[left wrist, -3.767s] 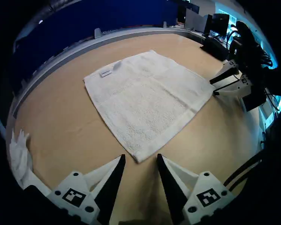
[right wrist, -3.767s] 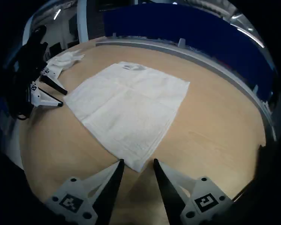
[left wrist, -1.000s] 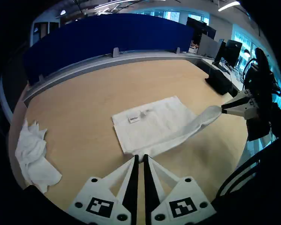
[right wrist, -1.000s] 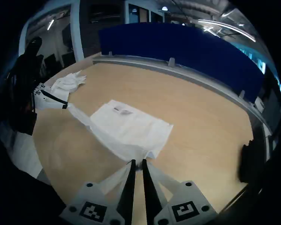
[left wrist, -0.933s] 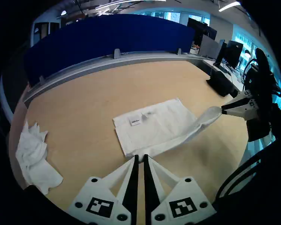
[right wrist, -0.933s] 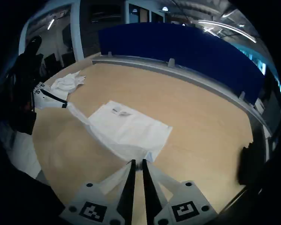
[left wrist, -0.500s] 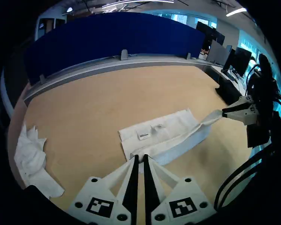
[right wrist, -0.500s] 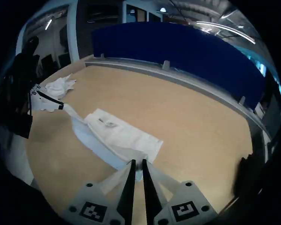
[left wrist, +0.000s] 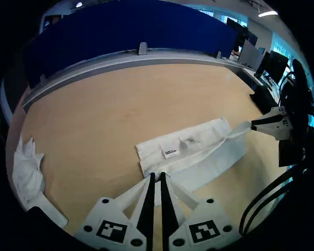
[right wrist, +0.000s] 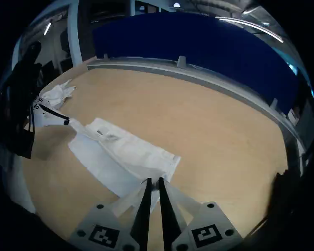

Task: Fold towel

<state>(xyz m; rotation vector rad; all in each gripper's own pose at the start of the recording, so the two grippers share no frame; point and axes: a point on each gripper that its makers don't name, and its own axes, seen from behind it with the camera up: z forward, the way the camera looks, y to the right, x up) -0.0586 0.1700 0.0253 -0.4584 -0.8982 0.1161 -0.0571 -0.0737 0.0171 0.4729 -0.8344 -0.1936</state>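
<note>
A white towel (left wrist: 199, 148) lies half folded on the wooden table (left wrist: 94, 108), its label facing up. In the left gripper view, my left gripper (left wrist: 155, 175) is shut on one lifted corner. My right gripper (left wrist: 254, 124), farther right, pinches the other lifted corner. The raised edge hangs between them over the layer that rests on the table. In the right gripper view, my right gripper (right wrist: 153, 180) is shut on its corner of the towel (right wrist: 123, 152), and the left gripper (right wrist: 66, 120) holds the far corner.
A crumpled white cloth (left wrist: 27, 178) lies near the table's left edge, also seen as the cloth (right wrist: 56, 94) behind the left gripper. A blue partition (left wrist: 115, 29) runs along the far edge. Monitors (left wrist: 274, 62) stand at the right.
Both grippers closed on the towel's near corners, lifted them and carried that edge forward over the towel. The flat square has become a narrow doubled strip.
</note>
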